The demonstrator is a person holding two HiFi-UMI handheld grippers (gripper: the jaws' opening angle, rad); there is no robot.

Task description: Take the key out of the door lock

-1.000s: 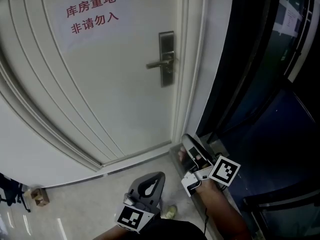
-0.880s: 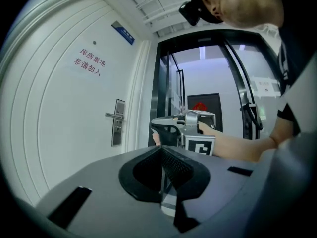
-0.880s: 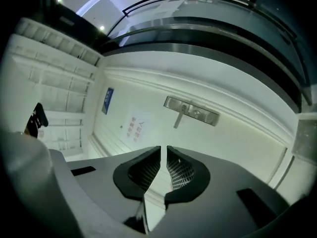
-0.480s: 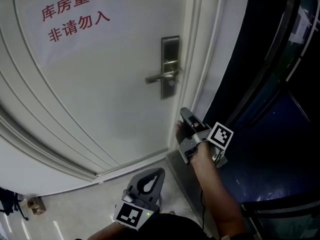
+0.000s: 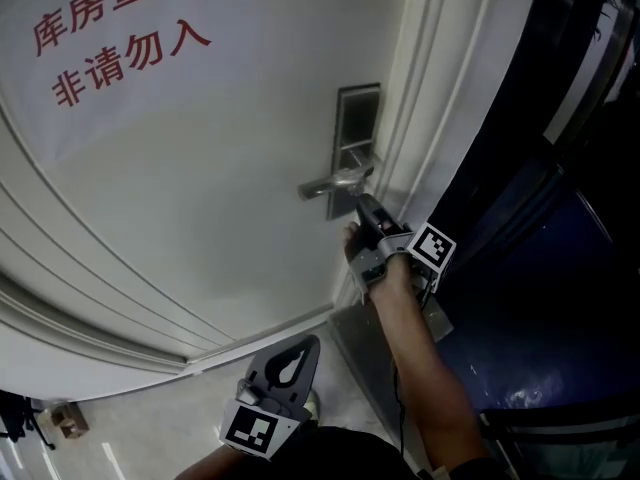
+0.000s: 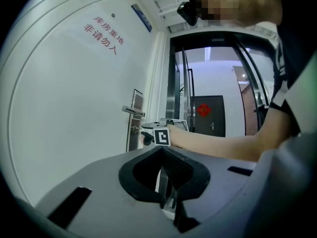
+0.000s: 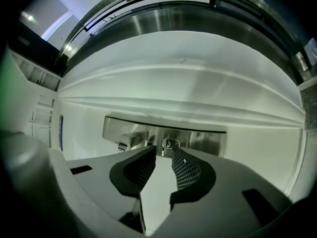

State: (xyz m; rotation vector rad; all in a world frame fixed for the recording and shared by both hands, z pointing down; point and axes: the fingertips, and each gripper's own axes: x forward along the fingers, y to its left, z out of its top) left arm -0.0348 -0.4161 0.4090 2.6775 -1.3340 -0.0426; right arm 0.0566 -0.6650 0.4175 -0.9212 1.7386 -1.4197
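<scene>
The left tongs (image 5: 314, 346), smooth grey plastic with a teardrop hollow behind the tips, hang low and well apart from the lock, pressed together on nothing. Up and to their right stands one white panelled door (image 5: 200, 168) with two lines of red characters (image 5: 120, 48). The right tongs (image 7: 164, 150) are spread, their dark pads ribbed in a fine grid. Just ahead of their tips is one upright brushed-steel lock plate (image 7: 208, 140) carrying one lever handle (image 5: 335, 182). The single key (image 7: 167, 143), small and silvery with a round ringed head, sits in the lock in line with the gap between the pads. Whether they touch it cannot be told.
</scene>
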